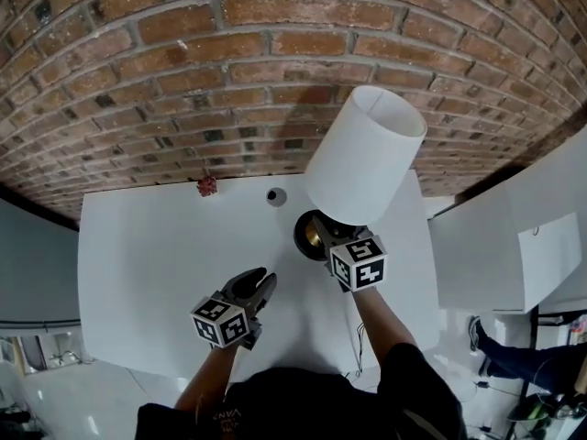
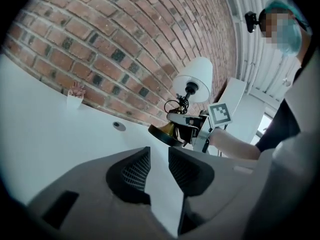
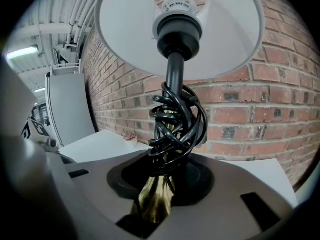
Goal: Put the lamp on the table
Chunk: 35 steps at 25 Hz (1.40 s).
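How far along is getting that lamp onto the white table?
Done: the lamp is already over the table. In hand: the right hand-held gripper clamps its brass stem, with the lamp tilted and its base not yet flat. The left hand-held gripper is open and empty. Left: stand it upright and let go.
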Tool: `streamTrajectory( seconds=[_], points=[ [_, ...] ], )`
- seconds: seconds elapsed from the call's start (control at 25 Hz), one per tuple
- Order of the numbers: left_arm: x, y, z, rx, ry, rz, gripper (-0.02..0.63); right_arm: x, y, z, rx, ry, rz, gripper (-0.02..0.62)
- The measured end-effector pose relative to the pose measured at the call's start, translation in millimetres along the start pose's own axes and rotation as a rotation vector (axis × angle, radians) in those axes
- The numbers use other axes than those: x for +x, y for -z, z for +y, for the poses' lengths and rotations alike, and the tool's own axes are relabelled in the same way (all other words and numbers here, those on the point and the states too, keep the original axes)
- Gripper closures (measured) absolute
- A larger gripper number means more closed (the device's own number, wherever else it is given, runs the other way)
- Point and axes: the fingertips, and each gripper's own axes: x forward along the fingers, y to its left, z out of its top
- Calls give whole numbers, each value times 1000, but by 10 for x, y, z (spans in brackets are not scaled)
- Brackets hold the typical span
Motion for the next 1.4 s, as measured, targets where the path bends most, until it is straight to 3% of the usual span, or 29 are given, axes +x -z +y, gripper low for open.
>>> streamTrajectory(
  seconds=[0.16,0.32,0.72,1.4],
  points=[
    [-81,-80,130,43,-69,-17,565,98,60,-197,-1,35,-1,488],
    [-105,-87,186,87,-111,-3,598,206,102,-348,-18,69,1,488],
    [-163,-13,354,124,-180,38,607,566,121,-552,-84,126,-10,488],
    [-40,73,499,89,-199,75,607,899,142,-796,-121,167,-52,489]
  ],
)
